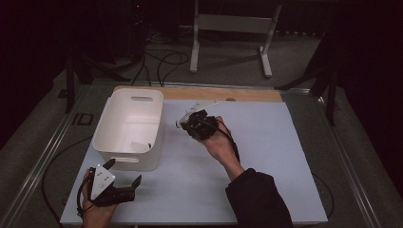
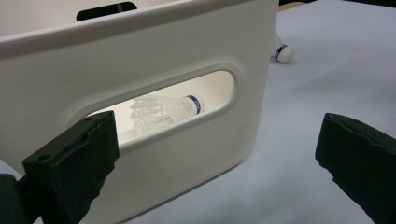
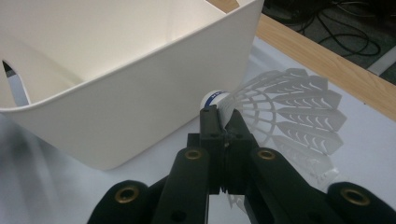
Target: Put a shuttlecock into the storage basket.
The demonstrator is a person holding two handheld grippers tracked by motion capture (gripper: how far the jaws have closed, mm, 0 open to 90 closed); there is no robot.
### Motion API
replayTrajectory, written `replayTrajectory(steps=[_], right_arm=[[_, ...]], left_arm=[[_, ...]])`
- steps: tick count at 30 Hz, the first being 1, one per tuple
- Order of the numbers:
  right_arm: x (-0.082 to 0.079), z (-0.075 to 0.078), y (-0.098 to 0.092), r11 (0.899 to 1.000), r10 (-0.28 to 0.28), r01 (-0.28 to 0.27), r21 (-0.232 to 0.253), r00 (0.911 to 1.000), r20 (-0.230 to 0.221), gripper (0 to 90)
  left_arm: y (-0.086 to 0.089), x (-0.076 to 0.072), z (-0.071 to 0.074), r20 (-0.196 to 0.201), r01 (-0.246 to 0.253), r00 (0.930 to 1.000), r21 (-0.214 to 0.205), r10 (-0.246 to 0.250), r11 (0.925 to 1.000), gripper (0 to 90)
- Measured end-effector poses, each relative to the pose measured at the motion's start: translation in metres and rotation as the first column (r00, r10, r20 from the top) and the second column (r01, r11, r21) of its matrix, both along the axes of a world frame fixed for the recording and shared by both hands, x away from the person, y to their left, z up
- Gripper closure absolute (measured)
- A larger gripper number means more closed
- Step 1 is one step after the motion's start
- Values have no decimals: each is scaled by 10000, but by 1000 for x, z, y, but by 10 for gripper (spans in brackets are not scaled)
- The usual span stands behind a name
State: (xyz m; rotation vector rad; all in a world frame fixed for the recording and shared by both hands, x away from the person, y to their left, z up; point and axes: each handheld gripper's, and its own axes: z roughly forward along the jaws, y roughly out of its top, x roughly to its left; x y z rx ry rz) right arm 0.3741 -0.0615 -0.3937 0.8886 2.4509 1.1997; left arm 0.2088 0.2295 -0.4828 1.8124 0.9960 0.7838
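Dark room, cabled floor, pale blue-grey table sheet [image 1: 266, 156] over a wooden board. Landmark: white rectangular plastic bin with slotted handles [image 1: 128, 128]. Right of the bin, right gripper [image 1: 183, 121] clenched on a white plastic-skirted shuttlecock with a blue-banded cork [image 3: 280, 107], pinched low on the skirt, cork toward the bin wall, just beside it and level with it rather than above the rim. Inside the bin, a second white shuttlecock [image 2: 163, 109], seen through the near handle slot. Below the bin's near wall, left gripper [image 1: 124, 175] released, jaws wide apart, holding nothing. Likely risks: skirt crushed by the pinch; cork knocking the wall if not lifted over the rim; light bin shoved aside, unbraced.
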Motion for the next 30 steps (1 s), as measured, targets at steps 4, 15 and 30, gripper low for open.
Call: replayTrajectory(steps=[4, 15, 30], right_arm=[[0, 2, 1, 10000, -30, 30, 24, 10000, 33, 893], [0, 7, 2, 10000, 30, -31, 63, 9999, 164, 893], [0, 17, 6, 9998, 97, -104, 181, 9993, 369, 893]], left_arm=[[0, 0, 0, 5, 1, 10000, -15, -1, 10000, 1], [0, 0, 0, 0, 9, 10000, 1, -9, 10000, 0], [0, 0, 0, -11, 21, 10000, 22, -21, 10000, 0]])
